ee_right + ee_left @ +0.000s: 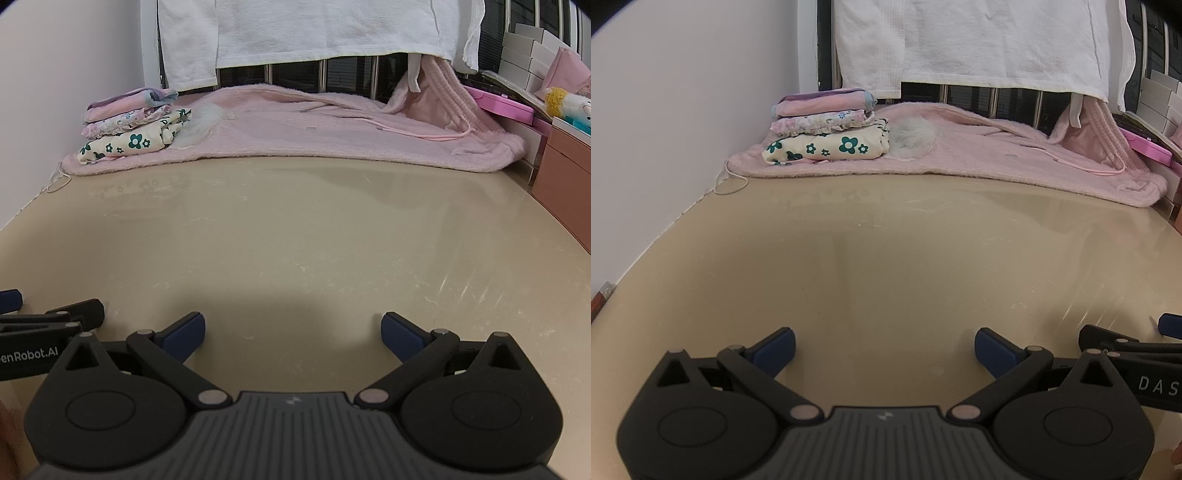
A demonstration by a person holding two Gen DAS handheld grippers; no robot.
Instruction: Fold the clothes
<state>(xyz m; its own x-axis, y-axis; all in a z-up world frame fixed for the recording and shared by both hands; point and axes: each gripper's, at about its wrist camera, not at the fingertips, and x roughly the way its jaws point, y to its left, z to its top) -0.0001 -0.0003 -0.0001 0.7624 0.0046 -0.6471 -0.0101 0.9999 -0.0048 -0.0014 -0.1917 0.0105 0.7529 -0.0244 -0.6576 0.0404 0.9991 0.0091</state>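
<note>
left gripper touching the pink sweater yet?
Apart. The left wrist view shows the left gripper open over bare table, with a broad strip of tabletop between its fingertips and the pink sweater.

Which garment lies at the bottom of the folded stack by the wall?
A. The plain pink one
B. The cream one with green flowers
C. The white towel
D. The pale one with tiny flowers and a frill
B: the cream garment with green flowers lies lowest in the stack, under the frilled piece and the pink one.

Left claw [884, 349] and right claw [293, 332] gape, side by side.
</note>
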